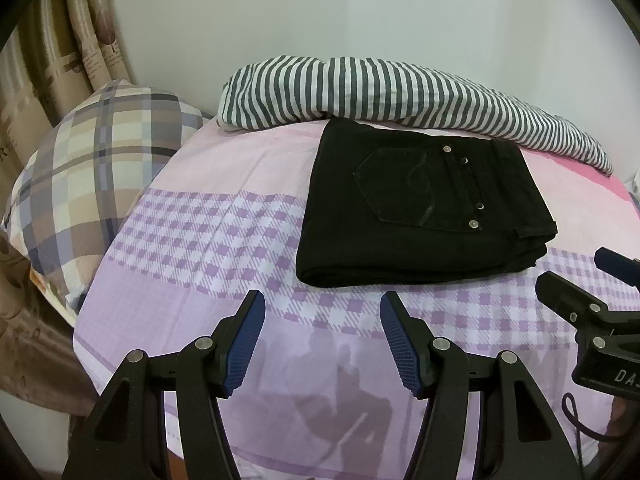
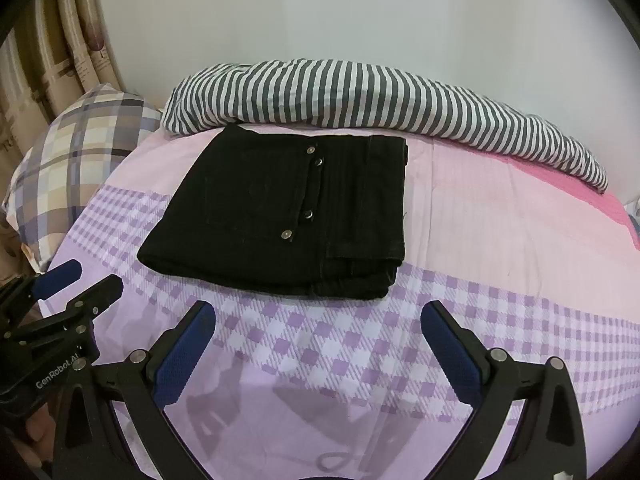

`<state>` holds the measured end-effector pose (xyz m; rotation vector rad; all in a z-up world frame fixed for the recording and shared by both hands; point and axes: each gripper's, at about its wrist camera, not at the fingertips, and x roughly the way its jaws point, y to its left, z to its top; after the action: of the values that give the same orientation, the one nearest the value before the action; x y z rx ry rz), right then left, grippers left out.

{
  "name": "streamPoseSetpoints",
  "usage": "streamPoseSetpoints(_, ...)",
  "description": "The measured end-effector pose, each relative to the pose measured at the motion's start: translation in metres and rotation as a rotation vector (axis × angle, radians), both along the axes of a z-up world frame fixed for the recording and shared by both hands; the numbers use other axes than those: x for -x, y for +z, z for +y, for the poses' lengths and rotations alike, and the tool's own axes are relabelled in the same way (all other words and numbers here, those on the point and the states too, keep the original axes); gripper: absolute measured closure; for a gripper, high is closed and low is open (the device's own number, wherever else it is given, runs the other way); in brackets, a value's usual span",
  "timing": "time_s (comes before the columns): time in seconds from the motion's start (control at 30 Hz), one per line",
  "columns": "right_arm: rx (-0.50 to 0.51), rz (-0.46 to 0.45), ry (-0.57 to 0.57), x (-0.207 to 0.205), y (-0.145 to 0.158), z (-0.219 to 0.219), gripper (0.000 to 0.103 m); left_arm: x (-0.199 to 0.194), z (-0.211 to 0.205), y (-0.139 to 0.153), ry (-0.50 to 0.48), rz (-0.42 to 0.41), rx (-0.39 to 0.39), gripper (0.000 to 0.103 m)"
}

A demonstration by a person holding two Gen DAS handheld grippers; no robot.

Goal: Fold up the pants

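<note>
Black pants lie folded into a compact rectangle on the bed, back pocket and metal rivets facing up; they also show in the right wrist view. My left gripper is open and empty, held just in front of the pants' near edge. My right gripper is open and empty, also just short of the near edge. Each gripper shows at the side of the other's view: the right gripper and the left gripper.
The bed has a pink and purple checked sheet. A grey-and-white striped blanket lies rolled along the far side against the white wall. A plaid pillow sits at the left, by patterned curtains.
</note>
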<state>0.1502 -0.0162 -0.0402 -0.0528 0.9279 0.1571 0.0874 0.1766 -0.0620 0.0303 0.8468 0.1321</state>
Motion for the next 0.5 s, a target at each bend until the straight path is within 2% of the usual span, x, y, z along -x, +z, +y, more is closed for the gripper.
streamPoseSetpoints(0.5,-0.007,0.021,0.004,0.0001,-0.0081,0.0015,0.001,-0.0004,-0.0014,-0.0015,-0.006,-0.005,-0.023,0.042)
